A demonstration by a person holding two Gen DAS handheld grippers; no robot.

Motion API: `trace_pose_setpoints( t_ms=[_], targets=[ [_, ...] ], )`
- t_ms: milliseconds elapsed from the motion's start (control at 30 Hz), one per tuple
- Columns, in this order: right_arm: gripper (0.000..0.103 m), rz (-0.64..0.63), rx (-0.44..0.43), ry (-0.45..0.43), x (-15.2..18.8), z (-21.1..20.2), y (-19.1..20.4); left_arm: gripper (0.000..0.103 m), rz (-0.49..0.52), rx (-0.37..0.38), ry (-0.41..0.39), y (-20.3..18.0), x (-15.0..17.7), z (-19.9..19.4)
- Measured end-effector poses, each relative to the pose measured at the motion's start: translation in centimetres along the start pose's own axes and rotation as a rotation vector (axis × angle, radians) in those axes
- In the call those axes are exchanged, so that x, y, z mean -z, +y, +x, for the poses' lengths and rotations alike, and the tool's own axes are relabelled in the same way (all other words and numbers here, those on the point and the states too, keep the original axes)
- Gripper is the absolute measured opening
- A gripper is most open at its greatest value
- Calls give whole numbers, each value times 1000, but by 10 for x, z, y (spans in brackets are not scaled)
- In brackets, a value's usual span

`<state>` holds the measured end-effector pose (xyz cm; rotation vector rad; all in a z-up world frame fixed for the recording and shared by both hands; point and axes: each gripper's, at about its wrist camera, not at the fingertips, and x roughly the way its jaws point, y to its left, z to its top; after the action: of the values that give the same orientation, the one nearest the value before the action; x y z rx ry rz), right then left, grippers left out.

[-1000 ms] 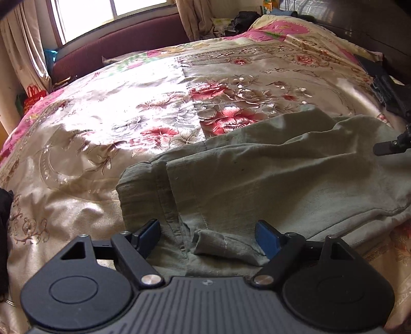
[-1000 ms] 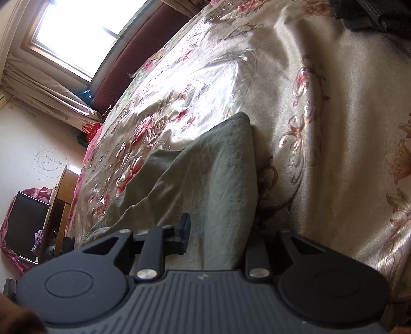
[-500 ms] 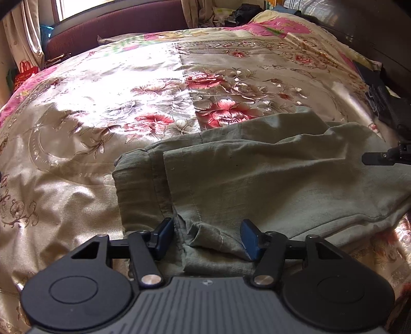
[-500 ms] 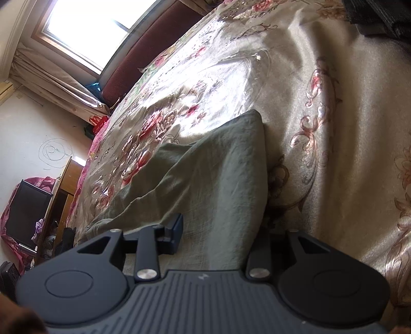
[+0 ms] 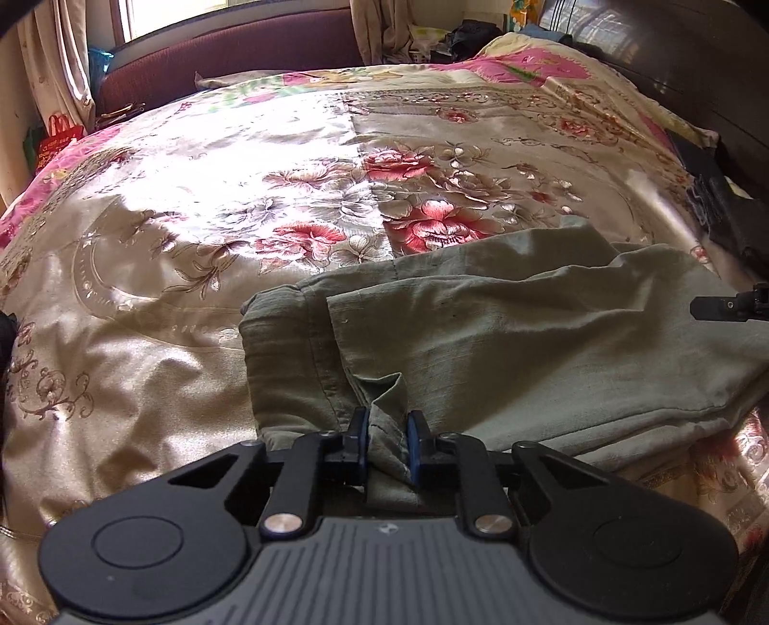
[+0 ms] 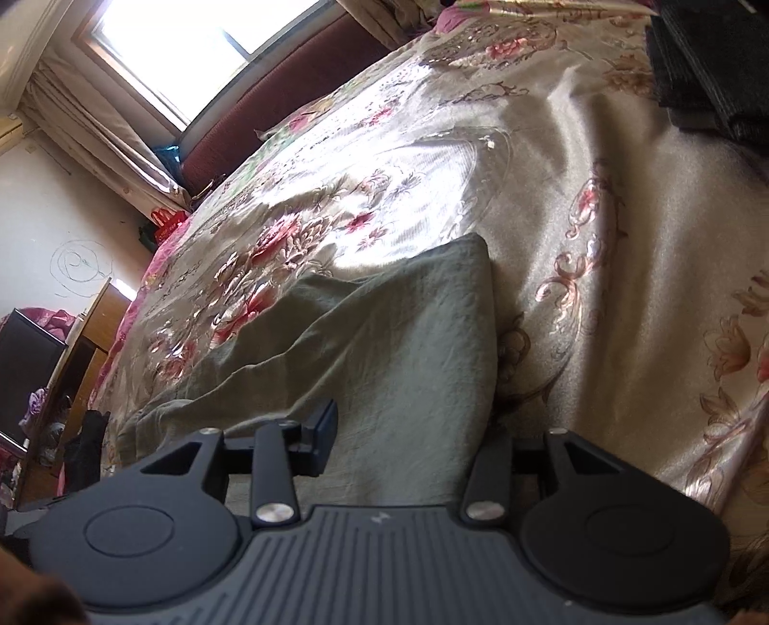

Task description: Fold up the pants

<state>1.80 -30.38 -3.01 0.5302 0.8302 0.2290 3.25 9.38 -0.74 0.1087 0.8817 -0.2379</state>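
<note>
A floral satin bedspread (image 5: 202,307) covers the bed; a maroon headboard (image 5: 230,57) stands far, under a bright window (image 6: 178,53).

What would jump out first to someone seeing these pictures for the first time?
Probably the olive green pants spread across the near side of a shiny floral bedspread, sunlit from the window beyond the bed. Next, the left gripper, its blue pads pinched on a bunched fold at the pants' near edge. The right gripper sits wide open over the other end of the cloth.
</note>
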Motion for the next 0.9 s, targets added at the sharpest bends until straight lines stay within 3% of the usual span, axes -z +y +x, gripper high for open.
trace_pose_setpoints(
  t_ms=[67,167,367,400,433,533,767,900],
  targets=[
    [45,-58,10,10,1,-3,10,31,-18,8,1,3,4,-2],
    [57,-77,19,56,3,6,13,35,-76,30,13,10,9,-1],
    [57,-1,-18,48,2,15,2,48,-89,8,26,8,4,7],
    [57,-4,-23,48,2,15,1,46,-81,3,28,6,3,9],
    [57,-9,-26,49,2,16,1,34,-76,5,30,4,2,10],
    [56,1,-35,52,0,15,-2,29,-91,25,24,8,-1,7],
    [56,-6,-36,14,-4,1,5,25,-83,33,-72,20,-8,-32],
    [56,-38,-30,17,-6,2,13,25,-95,-23,-55,35,-2,-25]
  ],
)
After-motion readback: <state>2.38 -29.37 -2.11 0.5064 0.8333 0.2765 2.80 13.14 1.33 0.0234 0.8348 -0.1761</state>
